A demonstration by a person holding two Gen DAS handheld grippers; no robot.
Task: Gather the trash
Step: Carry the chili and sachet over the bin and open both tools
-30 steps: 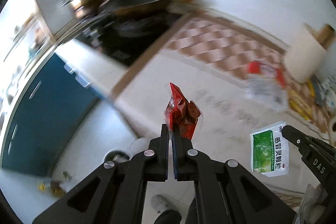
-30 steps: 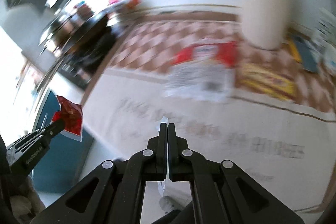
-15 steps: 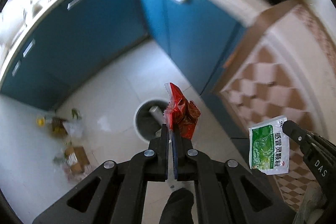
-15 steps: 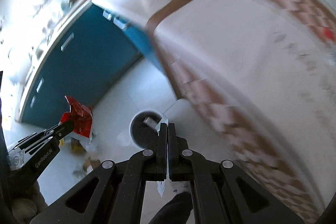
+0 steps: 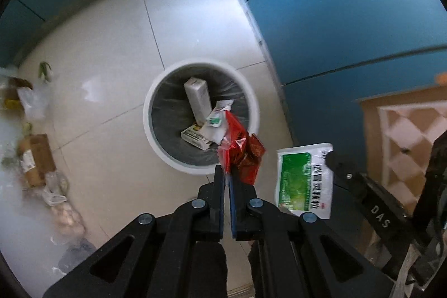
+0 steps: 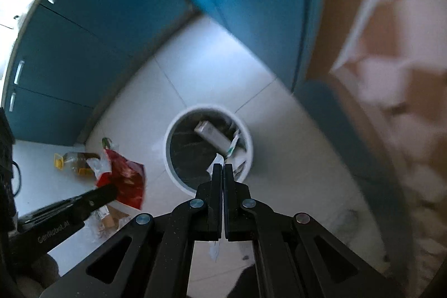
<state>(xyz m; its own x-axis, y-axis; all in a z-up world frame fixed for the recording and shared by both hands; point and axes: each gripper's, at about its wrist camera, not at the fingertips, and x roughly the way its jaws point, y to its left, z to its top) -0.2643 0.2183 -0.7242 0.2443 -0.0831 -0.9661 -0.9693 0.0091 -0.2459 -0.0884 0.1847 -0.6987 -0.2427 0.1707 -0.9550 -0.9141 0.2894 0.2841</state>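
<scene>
Standing on the white floor [image 5: 111,52] beside blue cabinets [image 5: 335,18], a round bin [image 5: 151,113] holds boxes [image 5: 197,99] and wrappers. Above its near rim, the left gripper [image 5: 226,172] pinches a red wrapper [image 5: 241,155] between pressed-together fingers. Just right of it, the right gripper [image 6: 223,171] clamps a green-and-white sachet [image 5: 304,180], seen edge-on in its own view.

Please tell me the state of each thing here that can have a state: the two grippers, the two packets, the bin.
left gripper: shut on the red wrapper, held above the bin rim.
right gripper: shut on the green-and-white sachet, hanging in the air.
trash bin: upright, uncovered, lined, boxes and packets inside.
</scene>
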